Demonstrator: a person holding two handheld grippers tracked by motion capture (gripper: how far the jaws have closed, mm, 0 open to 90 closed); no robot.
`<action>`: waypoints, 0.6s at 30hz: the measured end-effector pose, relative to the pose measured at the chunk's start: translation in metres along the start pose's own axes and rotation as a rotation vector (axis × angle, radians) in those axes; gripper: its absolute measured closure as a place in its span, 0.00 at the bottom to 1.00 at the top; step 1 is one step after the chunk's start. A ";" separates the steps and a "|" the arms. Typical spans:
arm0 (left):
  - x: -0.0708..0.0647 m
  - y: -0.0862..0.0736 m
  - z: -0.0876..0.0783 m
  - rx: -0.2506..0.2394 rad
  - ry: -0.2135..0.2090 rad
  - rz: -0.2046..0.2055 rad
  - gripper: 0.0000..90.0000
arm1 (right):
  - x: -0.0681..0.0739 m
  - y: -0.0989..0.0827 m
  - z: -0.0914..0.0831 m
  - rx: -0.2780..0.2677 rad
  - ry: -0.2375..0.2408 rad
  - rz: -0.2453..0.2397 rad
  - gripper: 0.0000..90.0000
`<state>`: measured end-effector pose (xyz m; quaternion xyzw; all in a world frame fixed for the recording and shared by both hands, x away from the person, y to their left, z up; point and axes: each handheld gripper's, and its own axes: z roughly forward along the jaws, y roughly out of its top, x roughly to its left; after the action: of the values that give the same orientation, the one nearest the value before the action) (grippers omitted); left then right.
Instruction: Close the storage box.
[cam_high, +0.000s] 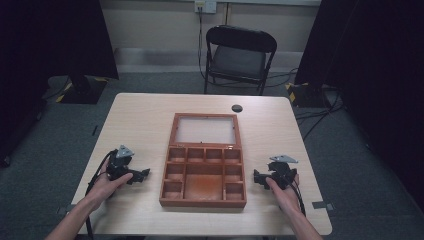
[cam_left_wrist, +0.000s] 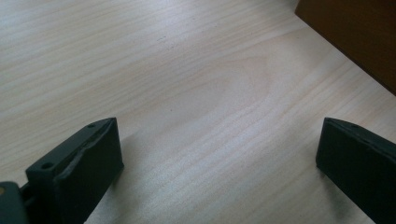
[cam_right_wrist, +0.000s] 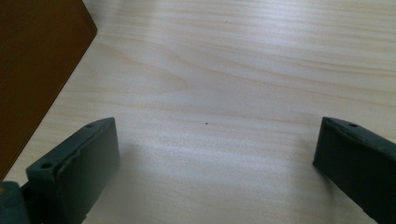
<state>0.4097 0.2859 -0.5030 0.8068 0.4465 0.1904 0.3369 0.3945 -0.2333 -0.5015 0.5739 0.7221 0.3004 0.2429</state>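
Box open, both grippers idle.
Your wooden compartment box (cam_high: 203, 181) runs lengthwise away from you, lid (cam_high: 204, 129) flat at far end; left gripper (cam_high: 137, 176) and right gripper (cam_high: 258, 178) flank it, jaws wide apart, empty. No readable labels.

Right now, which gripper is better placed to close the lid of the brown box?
Neither clearly. The left gripper and right gripper sit open on the table, one each side of the wooden box, about equally far from its lid. Perhaps both.
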 end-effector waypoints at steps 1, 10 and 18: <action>0.000 0.000 0.000 0.000 0.000 0.000 0.00 | 0.000 0.000 0.000 0.001 0.001 0.000 0.00; 0.001 0.001 -0.004 0.023 -0.008 -0.004 0.04 | 0.000 0.000 -0.003 0.023 -0.001 0.003 0.01; 0.000 0.004 -0.005 0.010 0.010 -0.008 0.18 | -0.002 0.003 -0.008 -0.014 0.039 0.058 0.16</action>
<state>0.4085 0.2862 -0.4969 0.8058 0.4522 0.1906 0.3314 0.3914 -0.2355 -0.4931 0.5868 0.7077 0.3236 0.2239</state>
